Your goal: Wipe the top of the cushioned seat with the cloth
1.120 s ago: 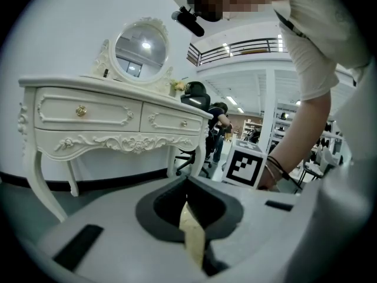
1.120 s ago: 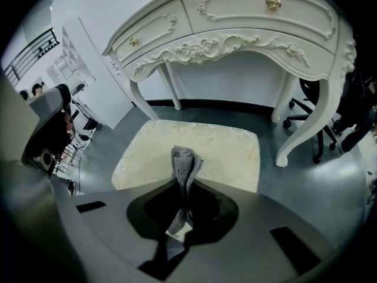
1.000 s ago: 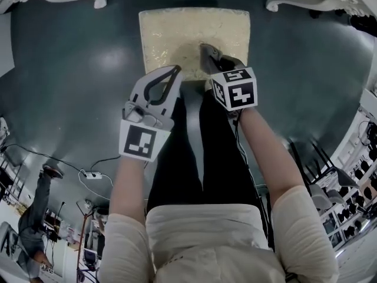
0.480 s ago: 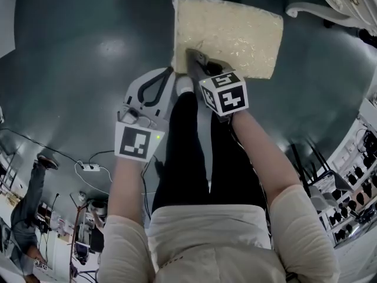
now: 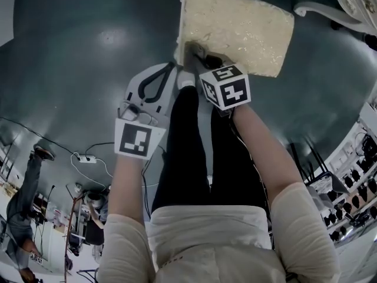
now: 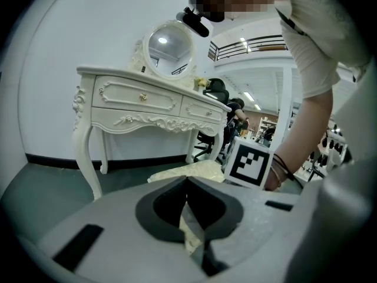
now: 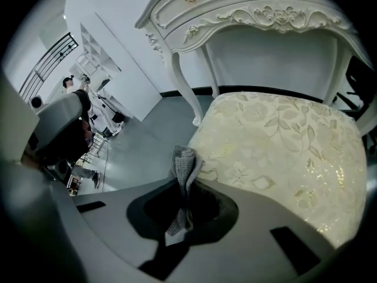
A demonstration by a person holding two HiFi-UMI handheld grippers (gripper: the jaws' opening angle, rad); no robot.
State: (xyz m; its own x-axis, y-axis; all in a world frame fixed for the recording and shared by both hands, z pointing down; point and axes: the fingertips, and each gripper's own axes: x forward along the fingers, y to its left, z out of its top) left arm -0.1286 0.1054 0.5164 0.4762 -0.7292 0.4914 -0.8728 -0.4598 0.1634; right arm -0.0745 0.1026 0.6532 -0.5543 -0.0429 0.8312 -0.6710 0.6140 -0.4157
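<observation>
At the near corner of the cushioned seat (image 5: pixel 241 28), right gripper (image 5: pixel 197 56) fingers clamp the cloth (image 7: pixel 184 165), left gripper (image 5: pixel 166 71) fingers together; so little cloth pokes out that hard fingers may scrape the fabric.

Right gripper (image 5: pixel 194 53) at cushioned seat (image 5: pixel 244 23) edge

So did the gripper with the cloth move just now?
Yes. The right gripper, shut on the cloth, slid left along the near edge of the cushioned seat, from about the middle to its left corner.
</observation>
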